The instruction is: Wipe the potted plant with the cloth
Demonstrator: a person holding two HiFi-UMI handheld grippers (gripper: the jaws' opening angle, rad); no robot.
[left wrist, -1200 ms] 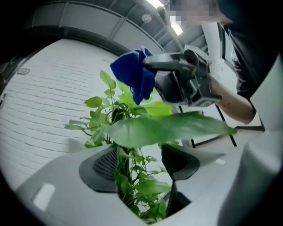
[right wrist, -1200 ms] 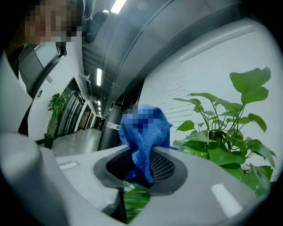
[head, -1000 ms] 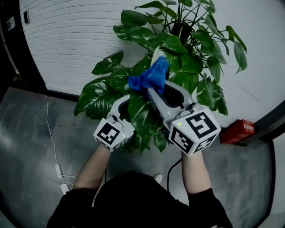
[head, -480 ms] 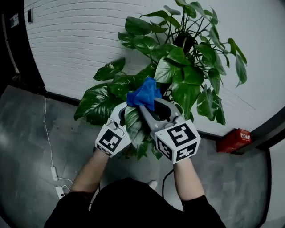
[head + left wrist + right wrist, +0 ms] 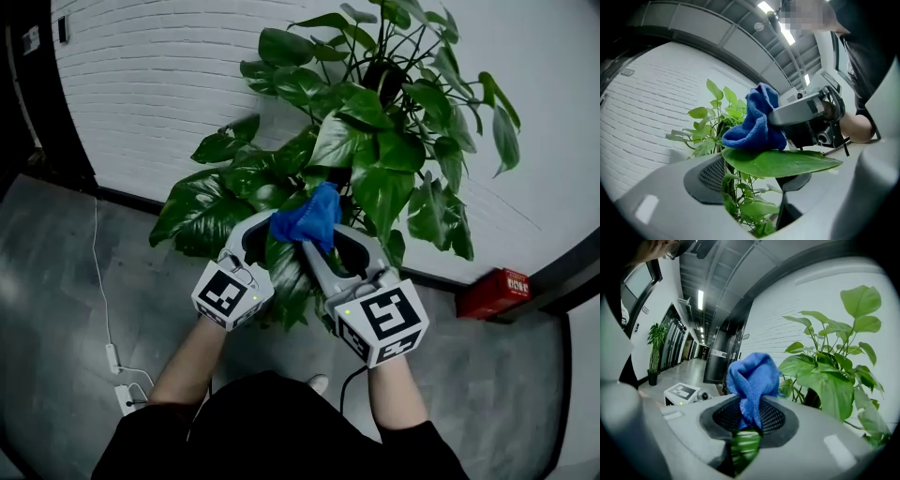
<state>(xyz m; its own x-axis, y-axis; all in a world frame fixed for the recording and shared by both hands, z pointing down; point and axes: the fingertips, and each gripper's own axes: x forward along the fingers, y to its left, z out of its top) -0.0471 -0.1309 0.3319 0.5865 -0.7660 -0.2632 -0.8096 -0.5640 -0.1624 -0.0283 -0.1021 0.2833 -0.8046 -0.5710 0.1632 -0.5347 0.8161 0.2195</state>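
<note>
The potted plant [image 5: 375, 141] stands against the wall, its big green leaves spreading toward me. My right gripper [image 5: 323, 242] is shut on a bunched blue cloth [image 5: 307, 217]; in the right gripper view the cloth [image 5: 752, 378] rises from between the closed jaws [image 5: 747, 420]. The cloth [image 5: 757, 126] rests on top of one long leaf [image 5: 783, 162]. That leaf lies across my left gripper [image 5: 757, 180], whose jaws stand wide apart under and beside it without pinching it. In the head view the left gripper [image 5: 270, 246] sits just left of the cloth, partly behind a leaf [image 5: 286, 277].
A white brick wall [image 5: 150, 103] backs the plant. On the grey floor lie a red box [image 5: 497, 291] by the wall at right and a white cable with a plug block [image 5: 117, 361] at left. A dark door frame [image 5: 42, 84] stands at far left.
My right gripper has come down and toward me with the cloth, sliding it along the leaf. The left gripper has stayed where it was, jaws unchanged.
</note>
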